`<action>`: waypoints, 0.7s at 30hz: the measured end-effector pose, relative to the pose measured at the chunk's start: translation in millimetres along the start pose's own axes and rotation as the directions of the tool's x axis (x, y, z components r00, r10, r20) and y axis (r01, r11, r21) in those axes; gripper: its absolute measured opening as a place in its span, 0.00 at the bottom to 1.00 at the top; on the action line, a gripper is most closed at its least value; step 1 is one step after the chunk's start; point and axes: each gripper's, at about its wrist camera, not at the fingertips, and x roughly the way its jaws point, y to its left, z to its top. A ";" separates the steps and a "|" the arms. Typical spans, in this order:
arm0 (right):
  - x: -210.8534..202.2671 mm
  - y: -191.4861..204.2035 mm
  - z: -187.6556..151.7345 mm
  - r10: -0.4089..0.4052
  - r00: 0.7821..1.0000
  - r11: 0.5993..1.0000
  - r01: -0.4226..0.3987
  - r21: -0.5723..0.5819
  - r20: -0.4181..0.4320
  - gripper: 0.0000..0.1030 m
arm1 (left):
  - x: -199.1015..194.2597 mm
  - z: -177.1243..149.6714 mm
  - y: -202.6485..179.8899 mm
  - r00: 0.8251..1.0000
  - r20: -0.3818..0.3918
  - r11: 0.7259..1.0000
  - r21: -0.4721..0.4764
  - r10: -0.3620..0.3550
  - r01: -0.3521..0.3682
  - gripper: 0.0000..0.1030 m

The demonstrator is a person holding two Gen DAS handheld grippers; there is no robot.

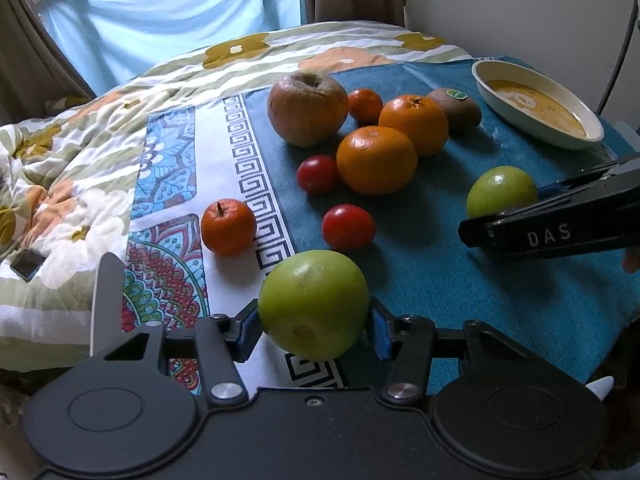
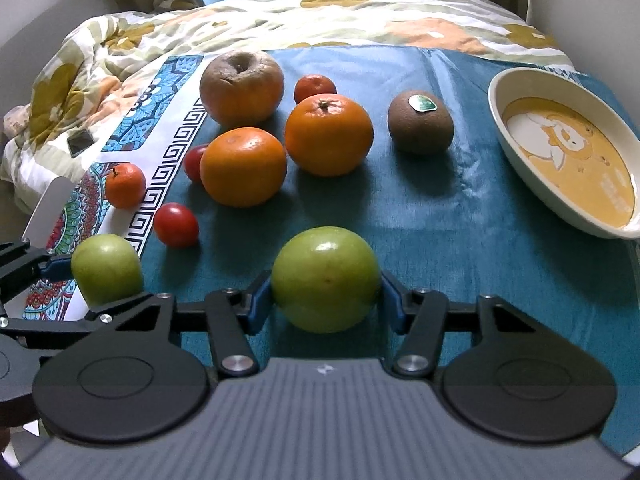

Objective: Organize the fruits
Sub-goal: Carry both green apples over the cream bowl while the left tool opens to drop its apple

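My left gripper (image 1: 314, 320) is shut on a green fruit (image 1: 313, 304) near the cloth's left front; it also shows in the right wrist view (image 2: 106, 274). My right gripper (image 2: 326, 300) is shut on a second green fruit (image 2: 326, 278), seen in the left wrist view too (image 1: 502, 190). On the teal cloth (image 2: 460, 248) lie a wrinkled apple (image 2: 241, 87), two oranges (image 2: 243, 166) (image 2: 328, 134), two small mandarins (image 2: 125, 185) (image 2: 315, 87), two red tomatoes (image 2: 176, 225) (image 2: 195, 162) and a kiwi (image 2: 421, 122). A cream dish (image 2: 520, 184) with an orange picture stands at the right.
The cloth lies on a bed with a flowered quilt (image 2: 120, 40). A phone (image 1: 27, 265) lies on the quilt at the left. Curtains and a blue sheet (image 1: 160, 12) hang behind the bed. A wall stands to the right.
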 end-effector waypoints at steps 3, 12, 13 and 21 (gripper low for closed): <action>-6.5 -4.1 -0.8 0.014 1.000 1.000 -0.014 0.021 0.012 0.68 | -8.6 2.6 -1.2 1.000 0.017 1.000 0.001 0.010 -0.010 0.56; -45.8 -24.0 10.6 0.012 0.997 0.999 -0.015 0.047 0.071 0.68 | -41.2 19.5 -18.5 0.998 0.052 1.000 0.018 0.023 -0.024 0.56; -50.8 -27.4 12.3 0.013 0.997 0.999 -0.017 0.050 0.076 0.68 | -44.4 23.9 -23.1 0.998 0.052 0.999 0.022 0.030 -0.031 0.56; -89.8 -78.5 28.6 0.009 0.993 0.998 -0.016 0.064 0.115 0.68 | -64.8 61.3 -61.3 0.994 0.097 0.999 -0.016 0.040 -0.039 0.56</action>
